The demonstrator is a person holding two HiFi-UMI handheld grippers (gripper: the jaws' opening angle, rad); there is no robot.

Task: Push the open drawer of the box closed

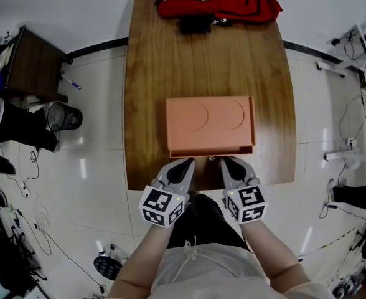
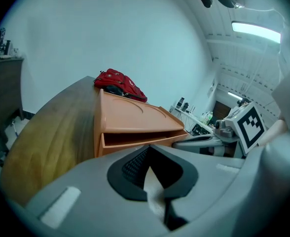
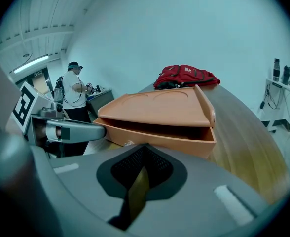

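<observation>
My left tool (image 1: 187,163) is pinched shut on nothing, its tip just short of the drawer (image 1: 211,149). The drawer stands slightly out of the orange box (image 1: 209,120), toward the near edge of the table (image 1: 149,73). Its dark gap hides any contents. My right tool (image 1: 228,162), also closed and empty, points at the drawer front's right half.

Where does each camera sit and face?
Head view: on the person's head, facing steeply down at the box on the table; left tool, right tool and forearms show.
Left gripper view: rides the left tool, facing the drawer; its own jaws show, right tool at right.
Right gripper view: rides the right tool, facing the drawer; own jaws show, left tool at left.
Shared: both gripper views see box and bag.
</observation>
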